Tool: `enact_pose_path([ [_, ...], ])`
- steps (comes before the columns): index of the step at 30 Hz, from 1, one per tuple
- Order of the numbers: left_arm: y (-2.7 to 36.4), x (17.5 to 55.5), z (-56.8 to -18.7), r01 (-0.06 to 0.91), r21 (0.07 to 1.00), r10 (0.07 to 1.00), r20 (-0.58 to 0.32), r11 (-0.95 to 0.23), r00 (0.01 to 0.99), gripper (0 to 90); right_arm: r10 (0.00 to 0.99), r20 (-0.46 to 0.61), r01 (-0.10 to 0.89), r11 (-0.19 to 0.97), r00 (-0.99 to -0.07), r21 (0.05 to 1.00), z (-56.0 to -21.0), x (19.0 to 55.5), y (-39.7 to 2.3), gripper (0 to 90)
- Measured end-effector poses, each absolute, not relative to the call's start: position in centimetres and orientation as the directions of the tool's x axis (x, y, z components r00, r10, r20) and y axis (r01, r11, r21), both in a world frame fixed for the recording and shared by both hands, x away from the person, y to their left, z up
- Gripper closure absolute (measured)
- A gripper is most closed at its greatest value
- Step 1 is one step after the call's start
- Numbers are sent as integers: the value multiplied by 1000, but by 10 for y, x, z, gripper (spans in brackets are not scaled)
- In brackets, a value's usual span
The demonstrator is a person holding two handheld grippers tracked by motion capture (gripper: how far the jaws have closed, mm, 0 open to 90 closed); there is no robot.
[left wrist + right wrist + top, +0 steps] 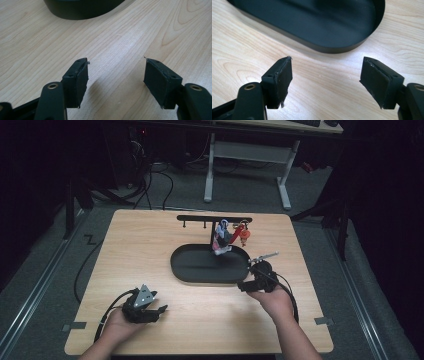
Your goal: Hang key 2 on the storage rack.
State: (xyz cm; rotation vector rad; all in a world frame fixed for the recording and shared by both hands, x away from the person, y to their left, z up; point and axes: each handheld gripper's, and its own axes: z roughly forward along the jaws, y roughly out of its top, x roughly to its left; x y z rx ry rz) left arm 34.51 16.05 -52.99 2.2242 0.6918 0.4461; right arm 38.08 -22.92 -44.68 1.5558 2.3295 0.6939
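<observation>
Left gripper (159, 310) rested released on the worktop (150, 250); right gripper (243, 285), jaws apart and empty, hovered beside the black tray (176, 265), ready.

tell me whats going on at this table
A person sits at a wooden table with a two-jaw gripper in each hand. The left gripper rests near the front edge, jaws open and empty. The right gripper sits just beside the black oval tray, also open with nothing between its jaws. Small colourful trinkets hang from the black rack standing in the tray.
</observation>
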Motion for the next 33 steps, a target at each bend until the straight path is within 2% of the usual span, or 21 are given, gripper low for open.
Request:
enact_pose_path([
  [4,157,343,-530,329,744,590,107,-581,800,361,917,51,759,295,-396,581,-459,363,-234,231],
  [10,152,338,-529,306,749,572,117,-588,812,361,910,-33,682,334,-414,651,-480,337,-234,208],
  [14,149,335,-529,296,756,566,118,-584,816,361,904,-16,637,314,-428,704,-500,317,-235,196],
  [17,147,333,-527,298,767,567,103,-568,817,360,919,2,583,249,-395,774,-518,294,-239,198],
  [19,145,331,-526,295,777,561,90,-557,823,359,900,-1,599,290,-435,747,-521,288,-238,177],
  [20,144,330,-526,292,777,558,90,-557,825,359,896,-54,567,325,-441,757,-520,283,-237,179],
  [21,142,329,-526,286,775,551,96,-564,829,359,897,-61,553,322,-438,769,-520,283,-237,179],
  [24,139,328,-527,282,775,544,93,-565,834,357,913,3,550,243,-407,799,-519,286,-237,178],
  [27,136,326,-527,275,771,535,100,-574,839,355,911,-32,544,274,-412,793,-522,290,-232,178],
  [33,139,325,-526,270,778,534,98,-567,840,352,911,-23,540,264,-411,799,-527,292,-229,180],
])
